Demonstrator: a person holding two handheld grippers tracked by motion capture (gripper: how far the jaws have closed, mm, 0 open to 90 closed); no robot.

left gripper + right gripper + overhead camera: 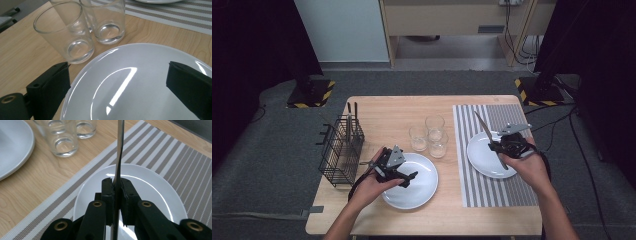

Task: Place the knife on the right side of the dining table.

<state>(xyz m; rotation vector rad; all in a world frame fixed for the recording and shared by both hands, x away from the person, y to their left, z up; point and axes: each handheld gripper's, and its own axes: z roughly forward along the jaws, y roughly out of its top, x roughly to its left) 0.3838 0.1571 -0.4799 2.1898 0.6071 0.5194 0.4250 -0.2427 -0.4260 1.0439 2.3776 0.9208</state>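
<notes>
High view puts your right gripper [507, 145] over the plate [484, 161] on the striped mat [512, 192] at the table's right side, with a knife [486, 131] clamped between its jaws, blade slanting up toward the far edge. The step in hand looks like setting that knife down beside the plate, so carry it clear of the rim toward the mat's bare stripes, tilt the blade down until it lies flat, and only then let the jaws part; releasing while it stands tilted risks it clattering onto the china. In the right gripper view the pads [108, 192] press on the thin metal from both sides, nearly fully closed. Your left gripper [404, 177] hangs over the near-left edge of the other plate [419, 192] near the table's front, jaws wide apart and holding nothing; keep it clear of the three glasses [432, 135] at the table's middle.
</notes>
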